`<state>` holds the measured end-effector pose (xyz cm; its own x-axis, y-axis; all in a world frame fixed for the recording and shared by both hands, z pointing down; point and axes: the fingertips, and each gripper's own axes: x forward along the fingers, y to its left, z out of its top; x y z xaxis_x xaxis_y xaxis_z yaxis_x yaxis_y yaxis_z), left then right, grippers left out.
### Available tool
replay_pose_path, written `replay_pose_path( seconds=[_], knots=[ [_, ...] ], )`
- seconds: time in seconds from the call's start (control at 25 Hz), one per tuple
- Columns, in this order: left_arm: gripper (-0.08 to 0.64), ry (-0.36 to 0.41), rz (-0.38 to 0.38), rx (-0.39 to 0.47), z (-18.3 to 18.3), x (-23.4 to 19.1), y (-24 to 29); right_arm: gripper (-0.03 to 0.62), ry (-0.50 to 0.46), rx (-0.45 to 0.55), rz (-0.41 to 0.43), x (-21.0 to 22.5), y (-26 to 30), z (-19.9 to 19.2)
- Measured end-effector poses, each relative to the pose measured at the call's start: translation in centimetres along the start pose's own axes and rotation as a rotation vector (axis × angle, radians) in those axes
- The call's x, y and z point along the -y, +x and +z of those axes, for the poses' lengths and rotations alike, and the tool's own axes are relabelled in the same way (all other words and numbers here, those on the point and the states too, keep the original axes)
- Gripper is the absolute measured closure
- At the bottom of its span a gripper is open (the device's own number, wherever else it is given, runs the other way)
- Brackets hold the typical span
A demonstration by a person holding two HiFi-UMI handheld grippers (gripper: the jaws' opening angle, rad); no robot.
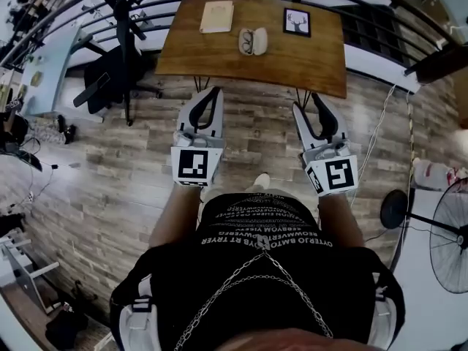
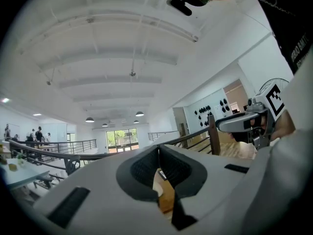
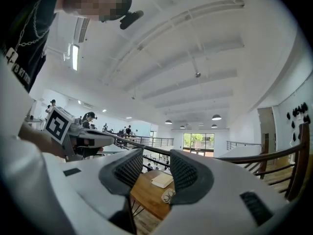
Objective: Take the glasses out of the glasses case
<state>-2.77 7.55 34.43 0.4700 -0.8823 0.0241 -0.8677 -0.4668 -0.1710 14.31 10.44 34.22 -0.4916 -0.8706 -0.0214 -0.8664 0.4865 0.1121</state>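
The glasses case point(image 1: 253, 41) is pale and lies open on the wooden table point(image 1: 307, 61), with dark-rimmed glasses showing inside. It also appears small between the right jaws in the right gripper view, case point(image 3: 167, 196). Both grippers hang over the wooden floor, well short of the table. My left gripper point(image 1: 211, 93) points at the table's near edge, its fingertips meeting and nothing held; the left gripper view shows the closed tips point(image 2: 158, 150). My right gripper point(image 1: 307, 101) has a gap between its fingers point(image 3: 131, 169) and holds nothing.
A beige notebook point(image 1: 217, 17) lies left of the case and a framed deer picture point(image 1: 297, 22) right of it. A black railing point(image 1: 66, 20) curves behind the table. A dark chair and stand point(image 1: 117, 72) are left of it, a floor fan point(image 1: 450, 232) at right.
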Motion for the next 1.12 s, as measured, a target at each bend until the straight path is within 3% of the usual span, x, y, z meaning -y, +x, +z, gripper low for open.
replay_pose_path(
  seconds=[0.48,1.12],
  knots=[
    [0.531,0.034,0.008,-0.03,0.1,1.3,1.6,0.428,0.028,0.023,0.026,2.3,0.4,-0.2],
    [0.531,0.037,-0.031,-0.013,0.0,-1.3,5.2,0.428,0.04,0.023,-0.001,3.3,4.3,-0.9]
  ],
)
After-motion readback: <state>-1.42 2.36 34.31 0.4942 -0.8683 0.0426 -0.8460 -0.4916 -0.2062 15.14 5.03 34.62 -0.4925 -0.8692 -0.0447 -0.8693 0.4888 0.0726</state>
